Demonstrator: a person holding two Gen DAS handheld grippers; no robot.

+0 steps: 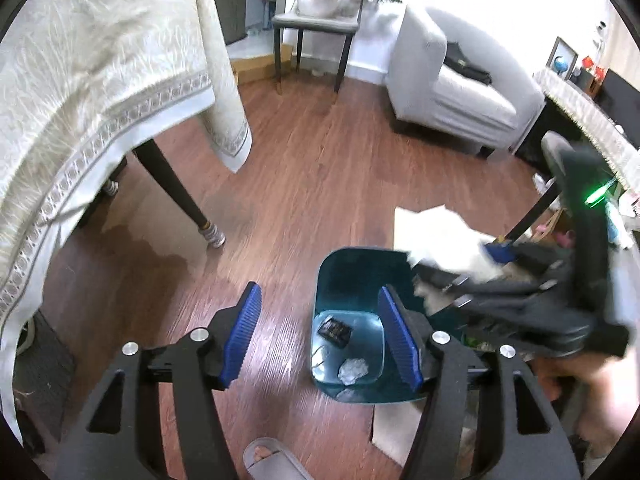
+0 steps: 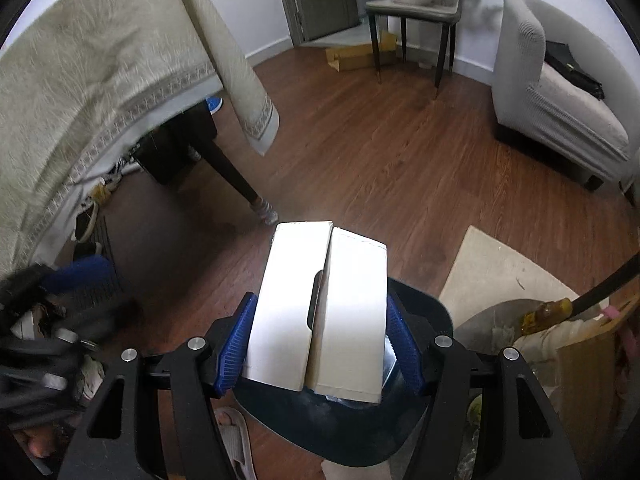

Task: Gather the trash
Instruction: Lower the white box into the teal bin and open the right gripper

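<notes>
**Box over the bin, drop still to come**

The white cardboard box [image 2: 320, 312], a flattened carton with a slot cut in its face, sits squarely between the jaws of the right gripper [image 2: 320, 348]. The blue pads [image 2: 236, 348] press its two long sides, so these jaws are closed on it, gripping near its lower end while the rest sticks out forward past the fingertips. Directly beneath it is the dark teal trash bin [image 2: 436, 316]; its rim shows on both sides of the box and below it, so the box hangs above the opening and has not gone in.

In the left wrist view the bin [image 1: 340, 276] stands on the wooden floor [image 1: 320, 168], and its bottom already holds a small dark packet [image 1: 334, 330] and a crumpled clear wrapper [image 1: 354, 370]. I judge the collecting to be partly done: some trash is in, this box is at the point of release, and whether more remains elsewhere cannot be told.

The left gripper [image 1: 320, 336] has its jaws spread wide and empty, one pad over bare floor, the other over the bin's mouth. The box appears there as a blurred white shape [image 1: 432, 236] at the bin's far right edge.

A pale mat [image 2: 492, 276] lies just beside the bin, and a cloth-draped bench [image 1: 80, 80] stands well apart
</notes>
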